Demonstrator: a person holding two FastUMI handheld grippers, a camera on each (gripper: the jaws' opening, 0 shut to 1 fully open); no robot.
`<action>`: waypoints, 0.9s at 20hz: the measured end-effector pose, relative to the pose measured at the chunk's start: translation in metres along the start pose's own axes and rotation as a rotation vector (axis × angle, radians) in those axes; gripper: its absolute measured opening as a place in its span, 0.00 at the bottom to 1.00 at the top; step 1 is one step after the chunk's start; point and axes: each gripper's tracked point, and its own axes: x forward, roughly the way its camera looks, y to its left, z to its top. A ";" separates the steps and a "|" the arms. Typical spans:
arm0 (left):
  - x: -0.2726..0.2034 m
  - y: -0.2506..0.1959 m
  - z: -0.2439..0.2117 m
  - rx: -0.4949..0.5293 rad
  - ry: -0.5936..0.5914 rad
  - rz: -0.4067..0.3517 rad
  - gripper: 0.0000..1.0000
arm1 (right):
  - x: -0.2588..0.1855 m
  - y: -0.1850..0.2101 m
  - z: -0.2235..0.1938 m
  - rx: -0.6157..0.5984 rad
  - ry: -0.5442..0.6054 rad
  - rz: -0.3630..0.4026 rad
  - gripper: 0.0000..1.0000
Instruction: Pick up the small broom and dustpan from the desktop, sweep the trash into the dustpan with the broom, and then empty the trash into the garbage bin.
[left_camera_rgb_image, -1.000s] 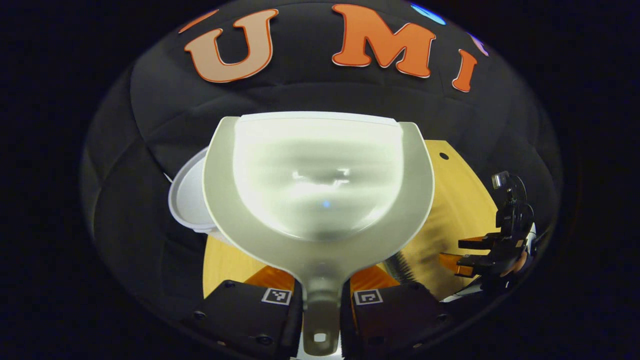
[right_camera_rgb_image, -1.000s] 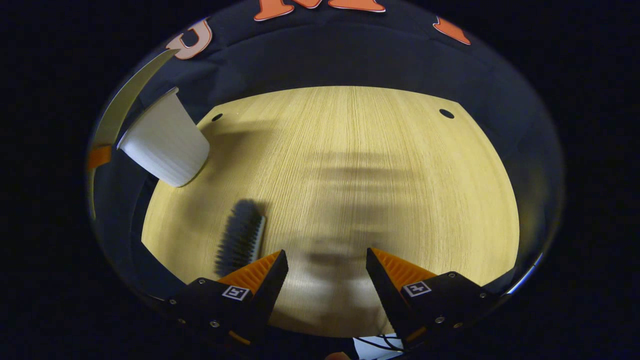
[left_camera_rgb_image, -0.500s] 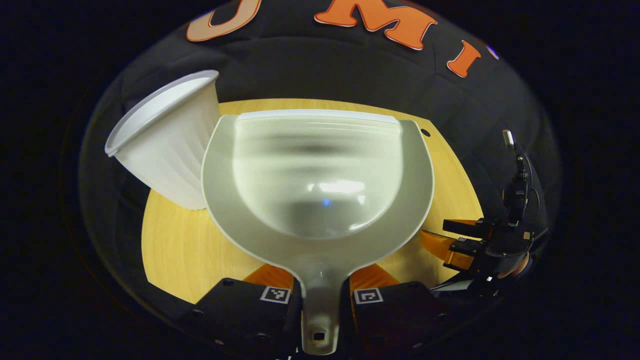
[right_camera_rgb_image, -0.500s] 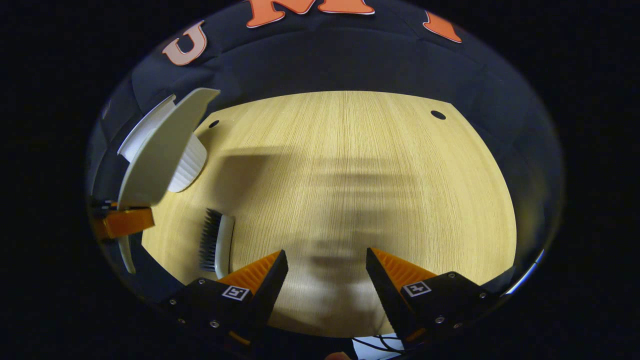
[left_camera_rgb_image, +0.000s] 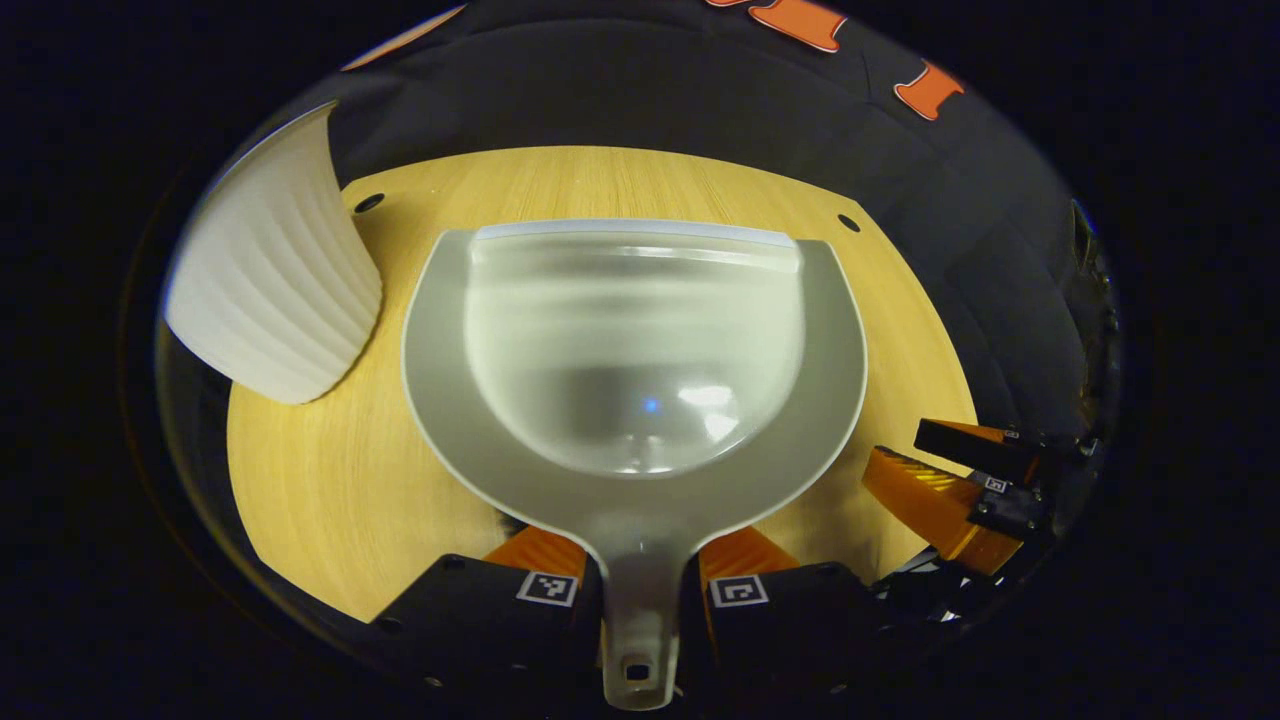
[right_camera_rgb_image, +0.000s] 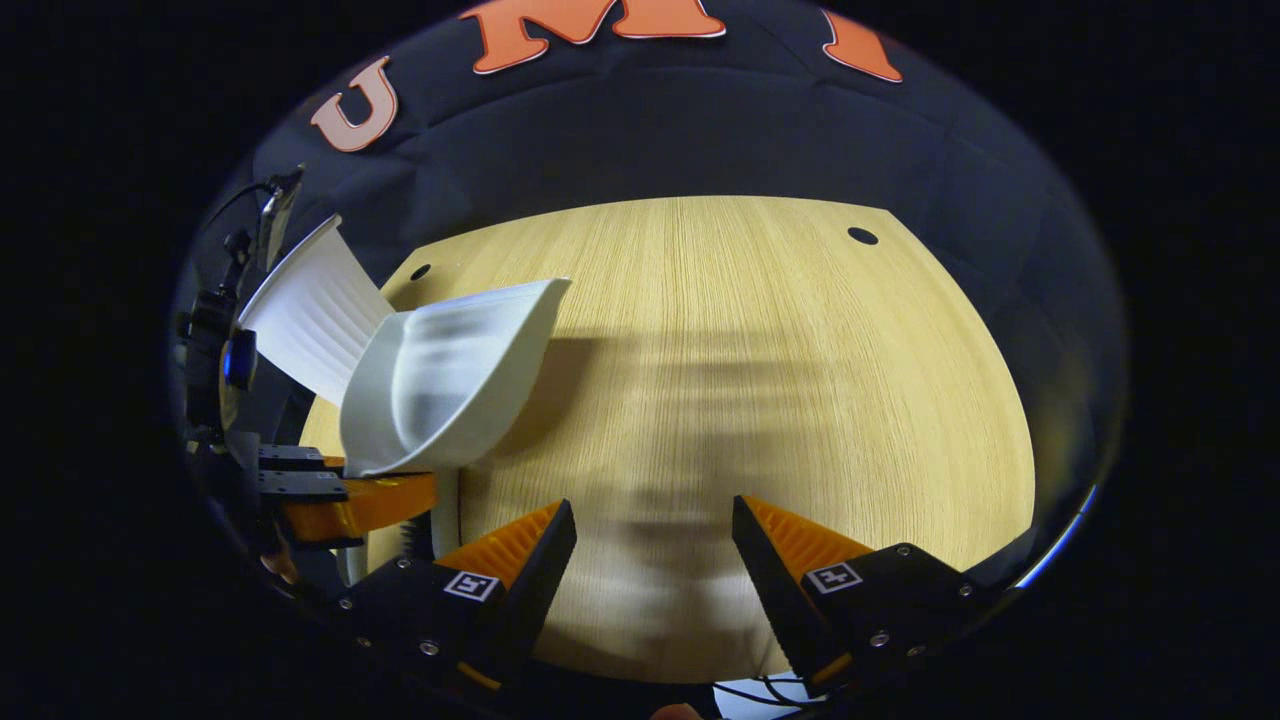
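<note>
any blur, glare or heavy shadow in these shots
Left gripper view: the pale grey plastic dustpan looks smeared inside, with small glare spots near its base. Right gripper view: broad soft-edged shadows band the light wooden desktop; straight edges bow from fisheye distortion.

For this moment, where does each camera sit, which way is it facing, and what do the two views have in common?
Left gripper view: rides on the left gripper, looking forward over the dustpan clamped by its handle toward the wooden desktop; the right gripper shows at the right.
Right gripper view: rides on the right gripper, open and holding nothing, facing down across the desktop; the left gripper shows at the left.
Shared: dustpan, white ribbed garbage bin, desktop.
</note>
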 end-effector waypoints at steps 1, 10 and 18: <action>0.003 0.002 0.002 -0.004 0.016 -0.009 0.34 | 0.001 0.000 0.001 0.005 0.002 -0.003 0.95; 0.013 0.072 0.011 -0.059 0.143 0.042 0.35 | 0.010 -0.010 0.009 0.036 -0.004 -0.043 0.95; 0.002 0.105 0.020 -0.046 0.168 0.131 0.41 | 0.014 -0.011 0.010 0.034 0.007 -0.044 0.95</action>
